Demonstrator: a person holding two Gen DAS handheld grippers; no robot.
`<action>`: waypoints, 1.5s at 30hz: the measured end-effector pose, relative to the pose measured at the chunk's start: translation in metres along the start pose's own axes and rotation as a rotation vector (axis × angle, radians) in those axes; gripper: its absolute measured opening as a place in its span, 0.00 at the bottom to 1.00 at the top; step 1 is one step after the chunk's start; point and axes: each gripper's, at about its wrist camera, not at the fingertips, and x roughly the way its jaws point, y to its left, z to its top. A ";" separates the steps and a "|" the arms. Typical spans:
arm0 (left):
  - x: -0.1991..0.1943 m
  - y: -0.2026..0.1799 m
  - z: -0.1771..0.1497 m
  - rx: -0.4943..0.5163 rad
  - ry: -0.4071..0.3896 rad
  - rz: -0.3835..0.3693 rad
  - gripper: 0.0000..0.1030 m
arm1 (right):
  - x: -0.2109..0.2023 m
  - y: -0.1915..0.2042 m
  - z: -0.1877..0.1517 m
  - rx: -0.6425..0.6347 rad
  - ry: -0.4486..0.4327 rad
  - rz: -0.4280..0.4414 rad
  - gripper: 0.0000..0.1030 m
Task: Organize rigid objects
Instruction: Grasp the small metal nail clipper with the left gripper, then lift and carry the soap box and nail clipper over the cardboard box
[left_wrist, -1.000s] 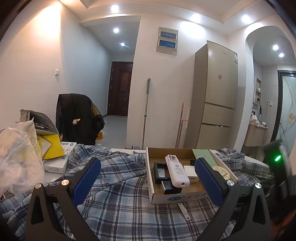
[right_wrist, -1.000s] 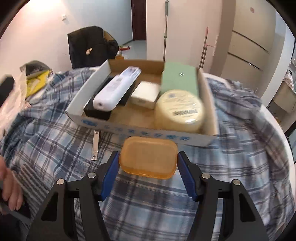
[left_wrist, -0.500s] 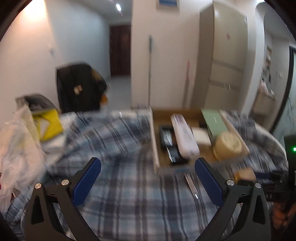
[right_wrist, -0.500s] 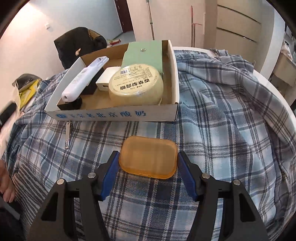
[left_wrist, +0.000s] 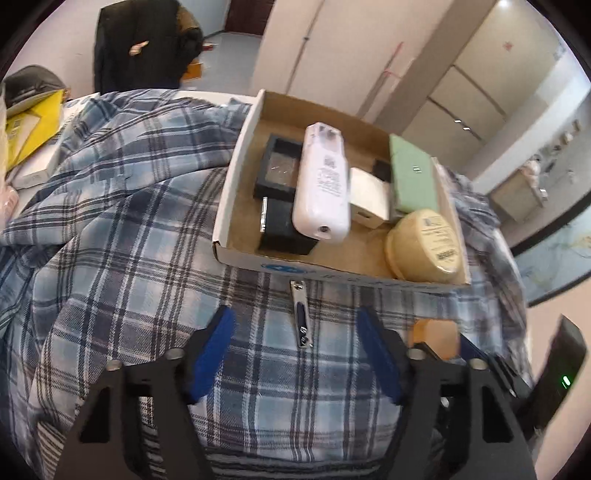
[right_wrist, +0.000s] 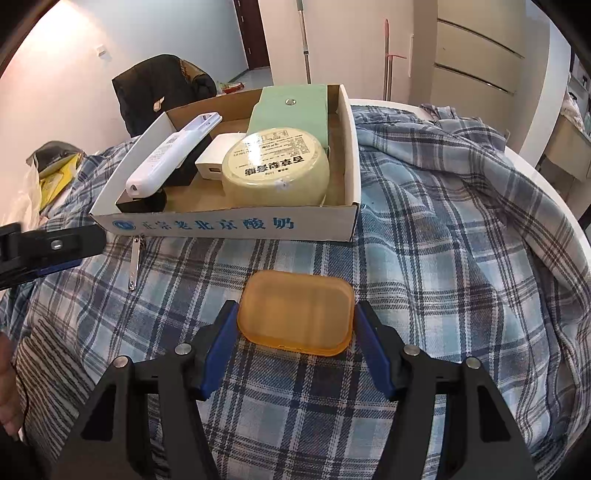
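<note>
Blue-and-white plaid cloth (right_wrist: 424, 258) is covering the round surface, with a black jacket (right_wrist: 162, 85) draped over a chair beyond it and a tall pale cabinet against the far wall. Toward the back of the cloth a shallow cardboard box (right_wrist: 229, 223) is sitting with blue printing along its near wall. Inside it, a white remote (left_wrist: 323, 184) is lying across two black cases, a small white charger block (right_wrist: 214, 160) is sitting beside it, a round cream tin (right_wrist: 275, 168) is filling the near right corner, and a green case (right_wrist: 291, 110) is leaning at the back right.

On the cloth just in front of the box, a metal nail clipper (left_wrist: 301, 314) is lying flat, pointing toward the box wall. The left gripper (left_wrist: 295, 354) is angled down over it, its blue fingers (left_wrist: 212, 354) closing from either side with the clipper between them but apart from both.

The right gripper (right_wrist: 293, 328) is holding an orange translucent case (right_wrist: 295, 308), its fingers pressing on the two short ends. The case is sitting low over the cloth, near the box's front wall and outside it; whether it is touching the cloth cannot be told. A hand (right_wrist: 9, 391) is showing at the left edge of the right wrist view.
</note>
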 end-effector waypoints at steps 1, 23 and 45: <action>0.004 -0.004 0.000 0.006 0.000 0.017 0.59 | 0.000 0.000 0.000 0.000 0.000 0.000 0.60; 0.046 -0.030 0.006 0.125 -0.002 0.178 0.10 | 0.000 0.002 0.000 -0.009 0.001 -0.014 0.60; -0.042 -0.058 -0.008 0.268 -0.146 0.096 0.10 | -0.001 0.000 0.002 0.006 -0.011 -0.021 0.59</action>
